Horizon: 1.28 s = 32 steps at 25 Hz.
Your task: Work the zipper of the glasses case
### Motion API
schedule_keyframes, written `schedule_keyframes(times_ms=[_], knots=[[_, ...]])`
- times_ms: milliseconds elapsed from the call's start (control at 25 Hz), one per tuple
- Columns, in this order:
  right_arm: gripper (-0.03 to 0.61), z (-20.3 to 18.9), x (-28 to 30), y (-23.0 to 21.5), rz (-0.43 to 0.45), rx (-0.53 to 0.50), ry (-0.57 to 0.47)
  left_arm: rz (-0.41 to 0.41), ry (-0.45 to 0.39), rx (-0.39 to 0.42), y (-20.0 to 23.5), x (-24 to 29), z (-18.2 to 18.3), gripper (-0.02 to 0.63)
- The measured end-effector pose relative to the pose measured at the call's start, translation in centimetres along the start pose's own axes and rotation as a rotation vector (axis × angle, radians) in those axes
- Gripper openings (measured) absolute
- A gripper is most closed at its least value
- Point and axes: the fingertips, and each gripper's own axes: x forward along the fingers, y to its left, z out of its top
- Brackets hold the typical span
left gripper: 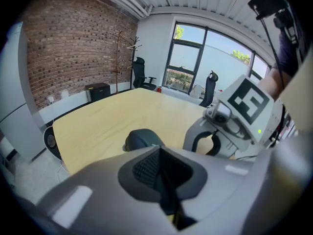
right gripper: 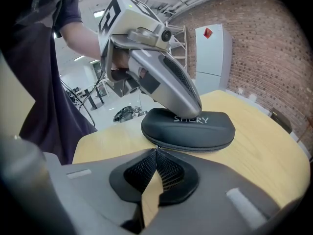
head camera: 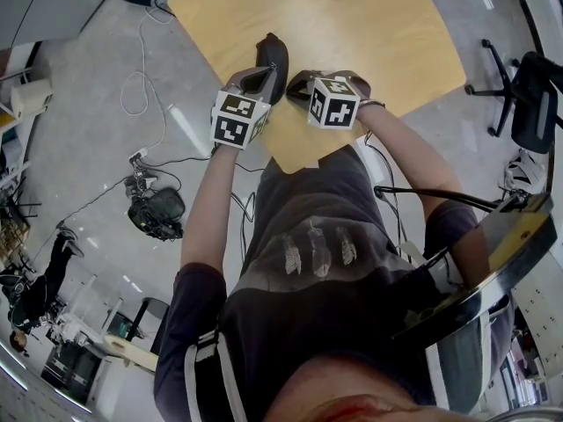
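Observation:
A black zippered glasses case (right gripper: 188, 129) lies near the front edge of the wooden table (head camera: 352, 16). The left gripper (right gripper: 193, 109) presses down on the case's top with its jaws shut. In the left gripper view its jaws (left gripper: 159, 148) meet just above the case (left gripper: 142, 138). My right gripper (right gripper: 156, 150) sits at the case's near side, shut on the small metal zipper pull at the zip line. In the head view both grippers, the left (head camera: 271, 76) and the right (head camera: 297, 84), meet at the case (head camera: 271, 53), which they partly hide.
The table's corner (head camera: 303, 161) lies just in front of the person's body. On the floor at the left are cables and a black bag (head camera: 157, 214). An office chair (head camera: 528, 95) stands at the right. A brick wall (left gripper: 68, 48) and more chairs (left gripper: 142, 75) lie beyond the table.

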Motion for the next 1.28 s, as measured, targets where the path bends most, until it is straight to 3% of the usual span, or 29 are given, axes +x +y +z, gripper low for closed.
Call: schedule_keyframes(times_ms=[640,720,800,880,1120,1280], knots=[[0.003,0.8,0.3,1.1,0.019,-0.018,-0.003,-0.009,0.006,0.013,0.0,-0.3,0.2,0.000],[0.027,0.4,0.3,1.0,-0.009,-0.026,0.003,-0.011,0.008,0.017,0.0,-0.3,0.1,0.000],[0.098,0.0,0.1,0.9,-0.027,-0.005,0.004,-0.011,0.009,0.022,0.0,-0.3,0.1,0.000],[0.112,-0.5,-0.6,0.5,-0.046,0.026,-0.001,-0.009,0.005,0.025,-0.1,-0.3,0.1,0.000],[0.100,-0.8,-3.1,-1.6,-0.132,0.134,-0.055,-0.007,0.000,0.022,-0.1,-0.4,0.0,0.000],[0.002,0.4,-4.7,-3.1,-0.189,0.217,-0.129,-0.007,0.007,0.029,0.0,-0.3,-0.2,0.000]])
